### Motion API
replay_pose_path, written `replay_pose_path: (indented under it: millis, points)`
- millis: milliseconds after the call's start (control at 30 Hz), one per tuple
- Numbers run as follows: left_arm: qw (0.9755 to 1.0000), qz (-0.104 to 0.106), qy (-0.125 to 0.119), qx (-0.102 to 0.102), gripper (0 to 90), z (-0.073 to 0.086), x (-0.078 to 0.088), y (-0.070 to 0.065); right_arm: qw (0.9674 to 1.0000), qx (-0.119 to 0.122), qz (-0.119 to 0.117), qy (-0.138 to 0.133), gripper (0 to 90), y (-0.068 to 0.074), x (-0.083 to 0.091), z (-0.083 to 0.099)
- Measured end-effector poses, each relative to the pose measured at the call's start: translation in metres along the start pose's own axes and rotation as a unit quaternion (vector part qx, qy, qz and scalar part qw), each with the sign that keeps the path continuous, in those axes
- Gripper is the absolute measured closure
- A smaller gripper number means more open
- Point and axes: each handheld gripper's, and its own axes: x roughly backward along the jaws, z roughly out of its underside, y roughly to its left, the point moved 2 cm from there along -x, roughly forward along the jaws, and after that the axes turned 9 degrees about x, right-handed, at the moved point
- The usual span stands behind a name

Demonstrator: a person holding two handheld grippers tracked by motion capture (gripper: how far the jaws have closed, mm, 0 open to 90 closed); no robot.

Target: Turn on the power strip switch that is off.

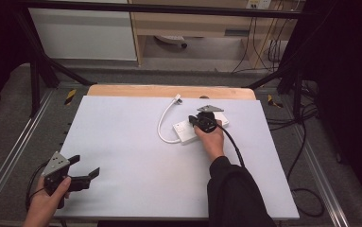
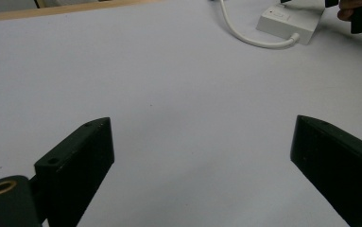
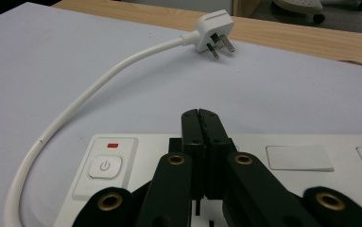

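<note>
A person's right gripper (image 3: 201, 116) hangs over a white power strip (image 1: 184, 131) lying toward the far right of the pale table (image 1: 136, 156), its jaws pressed flat together with nothing between them; the strip's white cable (image 3: 98, 85) loops away to a plug (image 3: 212, 30) near the table's wooden edge; the left gripper (image 1: 85, 166) rests at the near left corner, jaws spread wide and empty.
</note>
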Motion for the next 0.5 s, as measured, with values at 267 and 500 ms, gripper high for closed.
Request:
replay_pose_path:
  millis: [267,500]
  points:
    - [1.0000,0.000,-0.001,0.000,7.1,-0.0001,0.0001,0.0001,1.0000,0.001,-0.004,0.001,90.0,0.0038,-0.0012,0.0003]
    - [1.0000,0.000,-0.001,0.000,7.1,-0.0002,0.0003,-0.0001,0.9999,0.016,-0.001,0.002,90.0,0.0068,-0.0013,-0.0001]
